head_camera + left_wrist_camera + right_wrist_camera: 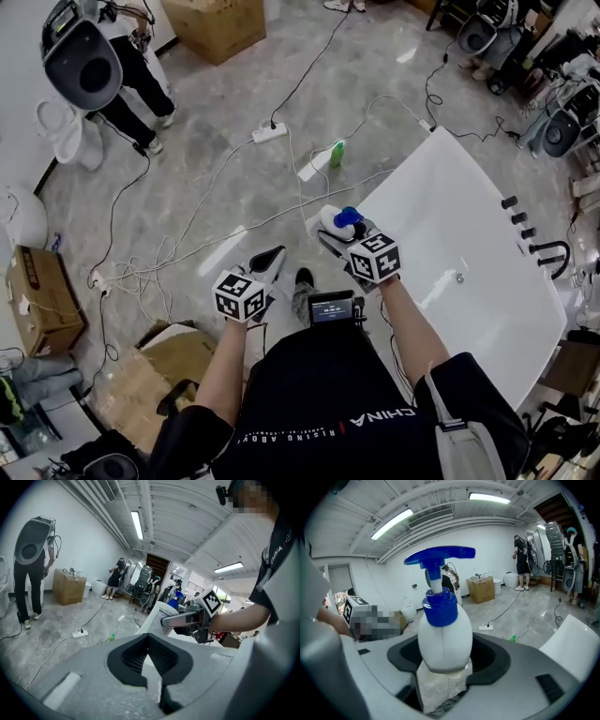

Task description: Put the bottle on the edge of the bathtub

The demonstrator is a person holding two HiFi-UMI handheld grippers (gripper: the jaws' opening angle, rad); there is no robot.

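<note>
A white bottle (336,223) with a blue pump top is held in my right gripper (337,228), just over the near corner of the white bathtub (469,281). In the right gripper view the bottle (444,634) stands upright between the pads, and the right gripper (444,670) is shut on its lower body. My left gripper (267,265) hangs to the left over the grey floor, jaws together and empty. In the left gripper view the left gripper (151,667) points toward the tub corner (157,620), with the right gripper (180,619) beyond it.
A small green bottle (336,154), a power strip (269,133) and loose cables lie on the floor ahead. Black taps (517,217) line the tub's far rim. A person (122,75) stands at far left near a cardboard box (216,23). Another box (37,300) sits left.
</note>
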